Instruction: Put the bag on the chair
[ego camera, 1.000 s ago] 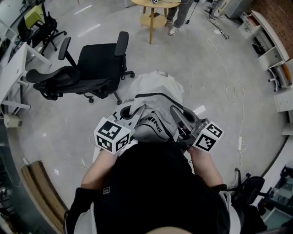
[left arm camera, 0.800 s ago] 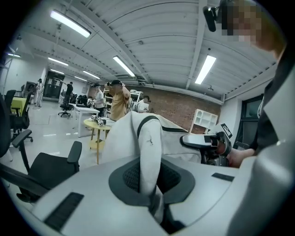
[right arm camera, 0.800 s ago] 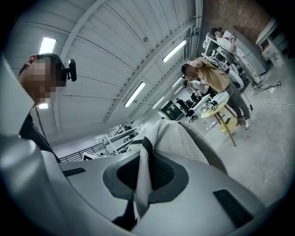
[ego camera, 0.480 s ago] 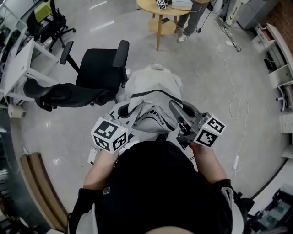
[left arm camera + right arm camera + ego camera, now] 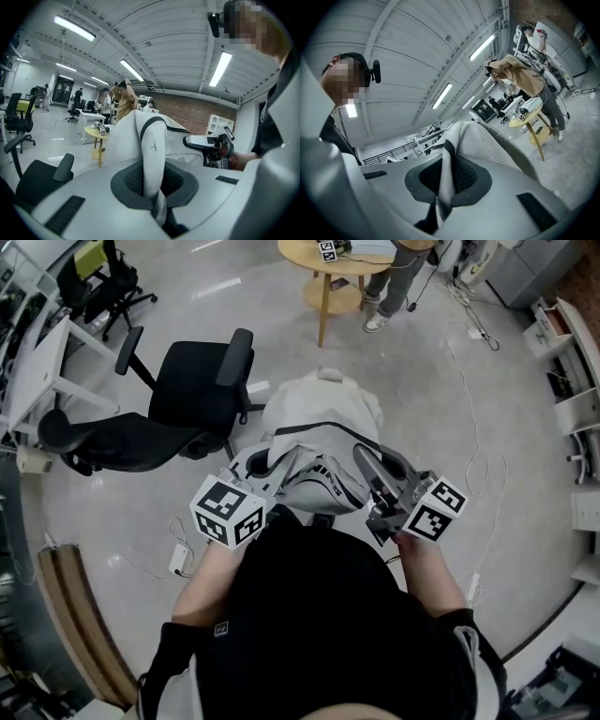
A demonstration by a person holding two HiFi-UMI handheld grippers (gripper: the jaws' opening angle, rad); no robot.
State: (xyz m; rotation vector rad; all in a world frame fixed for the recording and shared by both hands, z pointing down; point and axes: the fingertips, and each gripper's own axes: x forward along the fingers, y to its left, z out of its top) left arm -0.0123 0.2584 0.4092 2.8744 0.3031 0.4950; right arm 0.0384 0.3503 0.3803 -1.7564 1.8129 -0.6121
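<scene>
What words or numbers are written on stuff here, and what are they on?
"NING": dark letters on the grey bag; a fold hides anything in front of them.
Left cube and right cube: black-and-white square patterns only, no letters or numbers.
Small tag on the black sleeve: too small to read.

Head camera looks steeply down; all 3 views share bag (image 5: 323, 423).
</scene>
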